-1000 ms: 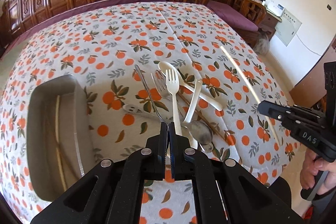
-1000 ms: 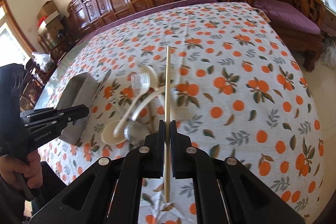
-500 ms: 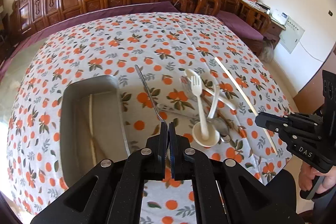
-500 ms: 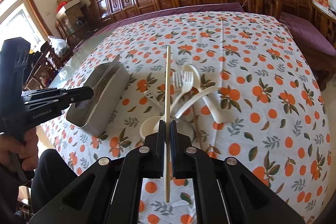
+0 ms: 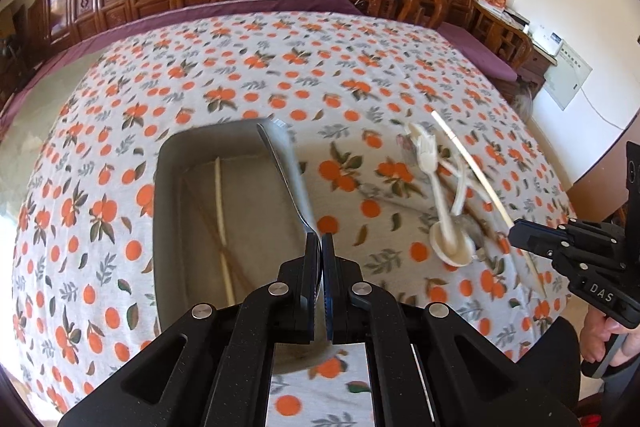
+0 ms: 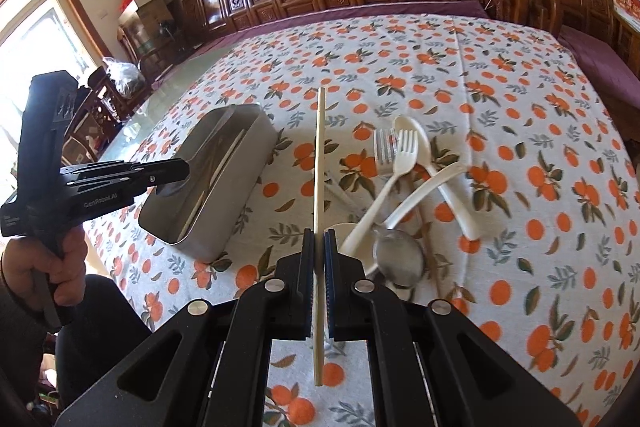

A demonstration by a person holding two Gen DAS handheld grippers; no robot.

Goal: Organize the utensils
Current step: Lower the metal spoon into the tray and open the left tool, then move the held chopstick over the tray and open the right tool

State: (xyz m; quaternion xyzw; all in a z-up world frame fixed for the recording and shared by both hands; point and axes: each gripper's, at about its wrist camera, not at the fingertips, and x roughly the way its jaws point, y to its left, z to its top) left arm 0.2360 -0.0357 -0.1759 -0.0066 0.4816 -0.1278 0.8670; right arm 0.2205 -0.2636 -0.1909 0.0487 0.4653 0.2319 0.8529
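The left gripper (image 5: 321,241), clamped on a knife (image 5: 285,167), hangs over the tin (image 5: 160,211) to drop it in; the right gripper (image 6: 319,239) pinches a chopstick (image 6: 319,163), waiting beside.

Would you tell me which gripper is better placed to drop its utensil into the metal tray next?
Left. The left gripper holds a metal utensil right over the tray, while the right gripper holds its chopstick beside the tray, over the tablecloth.
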